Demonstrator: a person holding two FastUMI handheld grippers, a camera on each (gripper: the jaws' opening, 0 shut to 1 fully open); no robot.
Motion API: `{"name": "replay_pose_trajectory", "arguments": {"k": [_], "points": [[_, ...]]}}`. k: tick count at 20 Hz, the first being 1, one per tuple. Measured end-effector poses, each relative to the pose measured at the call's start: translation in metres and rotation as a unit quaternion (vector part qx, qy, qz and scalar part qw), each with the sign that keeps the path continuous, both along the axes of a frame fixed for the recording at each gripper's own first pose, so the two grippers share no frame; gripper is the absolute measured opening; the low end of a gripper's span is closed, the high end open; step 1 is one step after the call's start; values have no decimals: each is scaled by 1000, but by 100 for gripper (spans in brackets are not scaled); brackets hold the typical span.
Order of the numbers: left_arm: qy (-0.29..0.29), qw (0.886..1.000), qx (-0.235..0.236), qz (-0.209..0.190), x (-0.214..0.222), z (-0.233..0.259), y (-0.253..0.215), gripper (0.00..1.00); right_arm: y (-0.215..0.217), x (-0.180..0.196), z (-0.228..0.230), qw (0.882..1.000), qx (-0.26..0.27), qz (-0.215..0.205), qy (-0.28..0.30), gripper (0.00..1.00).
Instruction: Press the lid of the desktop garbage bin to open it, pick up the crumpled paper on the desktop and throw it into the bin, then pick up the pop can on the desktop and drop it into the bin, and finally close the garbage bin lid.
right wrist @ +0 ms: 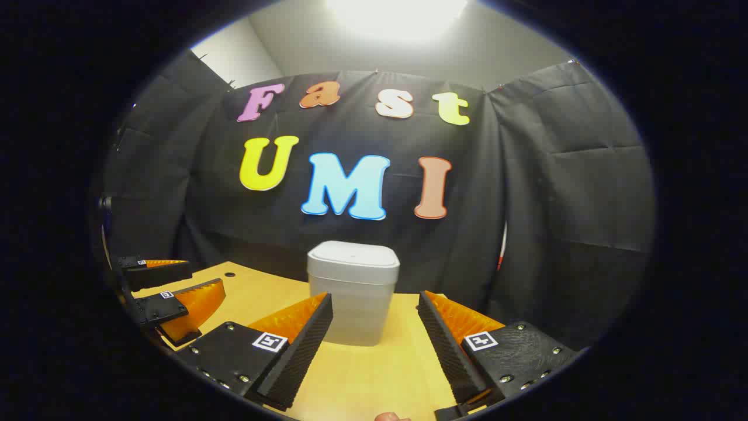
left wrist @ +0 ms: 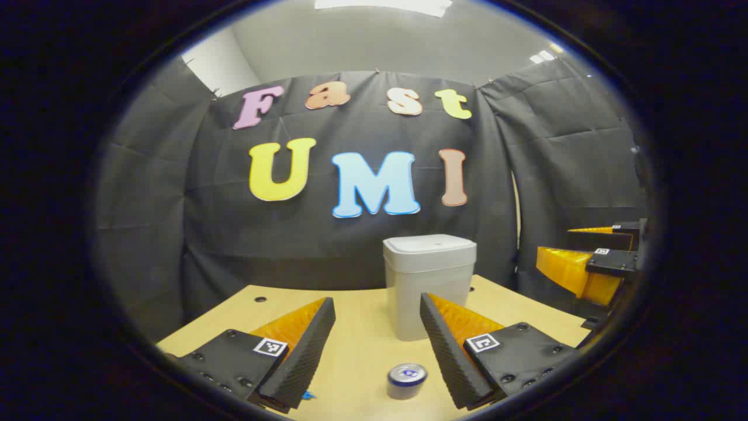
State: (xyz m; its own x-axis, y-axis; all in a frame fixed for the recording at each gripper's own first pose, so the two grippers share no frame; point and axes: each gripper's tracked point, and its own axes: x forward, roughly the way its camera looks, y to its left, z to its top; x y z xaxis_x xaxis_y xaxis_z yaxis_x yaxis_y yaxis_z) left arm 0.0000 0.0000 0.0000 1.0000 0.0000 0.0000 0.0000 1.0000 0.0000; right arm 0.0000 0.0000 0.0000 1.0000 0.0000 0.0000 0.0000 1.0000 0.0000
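Note:
A grey desktop bin [left wrist: 429,292] stands upright on the wooden table, its lid [left wrist: 430,245] down. A pop can [left wrist: 407,380] stands low in the left gripper view, close in front of the bin and level with the bases of my fingers. My left gripper [left wrist: 376,299] is open above the table, holding nothing. At the far right of that view the right gripper [left wrist: 590,257] hovers. In the right gripper view the bin [right wrist: 353,298] sits straight ahead beyond my open, empty right gripper [right wrist: 374,296]. The left gripper [right wrist: 169,286] shows at the left, open.
The wooden table [left wrist: 356,345] ends at the black cloth wall just behind the bin. A small hole [left wrist: 260,299] marks the table at the left. A small pale thing [right wrist: 391,416] peeks in at the bottom edge of the right gripper view; I cannot tell what it is.

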Motion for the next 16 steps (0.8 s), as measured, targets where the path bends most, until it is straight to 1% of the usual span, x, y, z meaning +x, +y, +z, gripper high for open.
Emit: {"name": "replay_pose_trajectory", "arguments": {"k": [1,2,3,6,8,10,12,14,15,16], "points": [[0,1000,-3,13,-2,2,7,97,10,5,5,1000,-1,12,-3,94],[-2,1000,-5,28,-2,5,16,94,16,9,9,1000,-4,23,-3,94],[-6,999,-7,37,-1,8,20,92,22,14,11,999,-6,31,-5,94],[-20,998,-12,59,3,17,33,93,29,27,20,999,-14,47,-7,95],[-28,998,-10,60,6,23,35,94,31,38,22,998,-25,56,-9,95],[-36,997,-10,63,10,28,38,94,30,46,29,997,-47,55,-22,94],[-35,997,-21,61,14,28,36,93,33,55,27,996,-59,59,-26,94],[-33,997,-20,63,14,28,38,95,40,60,20,996,-49,68,-18,95],[-35,997,-15,61,16,29,38,93,42,60,21,997,-39,69,-17,94],[-33,998,-10,58,20,29,40,95,43,60,22,997,-29,66,-19,94]]}}
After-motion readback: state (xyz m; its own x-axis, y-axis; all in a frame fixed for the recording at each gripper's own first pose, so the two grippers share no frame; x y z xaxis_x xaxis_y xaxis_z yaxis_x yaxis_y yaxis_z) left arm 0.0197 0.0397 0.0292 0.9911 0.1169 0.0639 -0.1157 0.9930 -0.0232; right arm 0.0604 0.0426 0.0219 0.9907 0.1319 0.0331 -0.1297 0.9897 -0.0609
